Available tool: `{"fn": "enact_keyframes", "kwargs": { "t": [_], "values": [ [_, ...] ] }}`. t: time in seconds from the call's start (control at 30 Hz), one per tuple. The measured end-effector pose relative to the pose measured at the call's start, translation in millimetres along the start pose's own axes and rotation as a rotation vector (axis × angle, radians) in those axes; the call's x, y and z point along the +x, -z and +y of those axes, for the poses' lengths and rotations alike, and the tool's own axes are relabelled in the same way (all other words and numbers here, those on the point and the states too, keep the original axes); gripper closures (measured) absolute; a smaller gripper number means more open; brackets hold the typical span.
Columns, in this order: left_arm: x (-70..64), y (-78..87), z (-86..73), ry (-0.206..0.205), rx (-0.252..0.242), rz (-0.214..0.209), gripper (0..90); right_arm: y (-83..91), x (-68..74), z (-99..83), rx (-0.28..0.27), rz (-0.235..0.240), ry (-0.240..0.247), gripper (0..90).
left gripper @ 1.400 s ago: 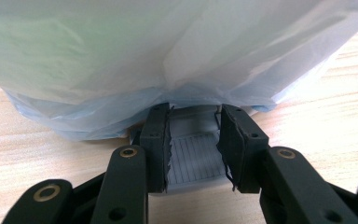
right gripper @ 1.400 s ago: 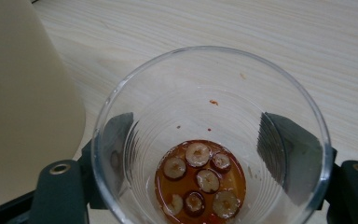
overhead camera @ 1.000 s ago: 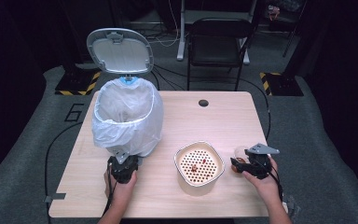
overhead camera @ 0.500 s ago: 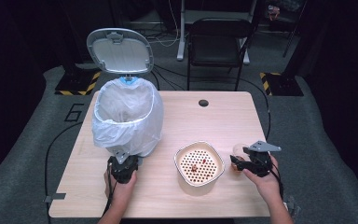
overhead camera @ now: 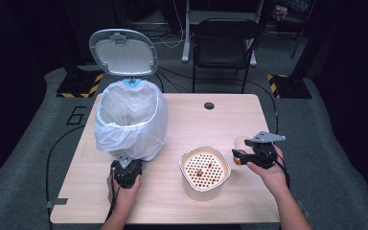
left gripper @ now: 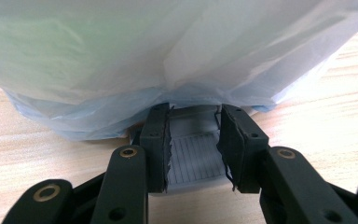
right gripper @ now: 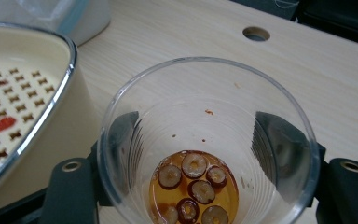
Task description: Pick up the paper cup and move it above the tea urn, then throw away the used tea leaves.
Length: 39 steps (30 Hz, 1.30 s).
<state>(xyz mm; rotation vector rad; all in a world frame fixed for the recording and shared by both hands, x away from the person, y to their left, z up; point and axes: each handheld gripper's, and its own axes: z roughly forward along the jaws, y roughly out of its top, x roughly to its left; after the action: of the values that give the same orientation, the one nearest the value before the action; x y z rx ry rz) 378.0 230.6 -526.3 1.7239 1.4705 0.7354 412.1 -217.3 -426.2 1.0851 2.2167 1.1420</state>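
Right gripper [overhead camera: 240, 155] clamps a clear plastic cup [right gripper: 208, 140] with amber liquid and round slices, just right of the cream strainer bowl [overhead camera: 205, 168]. Left gripper [left gripper: 194, 140] closed on the bagged bin's grey pedal [left gripper: 193, 156]; bin lid [overhead camera: 123, 52] up.

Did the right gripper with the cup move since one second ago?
Yes. The right gripper, shut on the clear cup, has shifted left, toward the strainer bowl, narrowing the gap on the table.

clear cup [overhead camera: 240, 143] in right gripper [overhead camera: 239, 156] beside strainer bowl [overhead camera: 205, 168]
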Motion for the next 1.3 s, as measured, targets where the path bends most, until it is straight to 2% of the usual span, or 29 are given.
{"fn": "enact_keyframes", "kwargs": {
  "t": [0.17, 0.3, 0.67, 0.73, 0.83, 1.03, 1.1, 1.3],
  "values": [
    [0.1, 0.0, 0.0, -0.001, 0.001, -0.001, 63.5, -1.5, -0.2, 19.9, -0.01, 0.024, 0.022, 32.3],
    [0.0, 0.0, 0.0, 0.0, 0.0, 0.0, 63.5, -5.2, -0.2, 31.8, -0.008, 0.023, 0.041, 32.5],
    [0.0, -0.1, -0.1, -0.001, -0.001, 0.0, 63.5, -12.5, 2.9, 55.9, -0.027, 0.064, 0.082, 32.7],
    [0.0, -0.2, -0.1, 0.0, -0.002, 0.0, 63.5, -14.8, 2.7, 60.4, -0.034, 0.071, 0.107, 32.8],
    [0.2, -0.1, 0.0, 0.001, 0.0, -0.003, 63.5, -18.8, 2.5, 67.6, -0.033, 0.093, 0.126, 33.0],
    [0.4, 0.0, 0.0, -0.001, 0.001, -0.003, 63.5, -27.2, 1.7, 82.1, -0.062, 0.156, 0.17, 33.4],
    [0.3, 0.1, 0.0, -0.002, 0.002, -0.004, 63.5, -29.7, 2.8, 86.8, -0.067, 0.184, 0.166, 33.5],
    [0.5, 0.0, 0.0, 0.003, 0.001, -0.004, 63.5, -34.0, 5.3, 94.6, -0.111, 0.215, 0.232, 34.6]
  ]
}}
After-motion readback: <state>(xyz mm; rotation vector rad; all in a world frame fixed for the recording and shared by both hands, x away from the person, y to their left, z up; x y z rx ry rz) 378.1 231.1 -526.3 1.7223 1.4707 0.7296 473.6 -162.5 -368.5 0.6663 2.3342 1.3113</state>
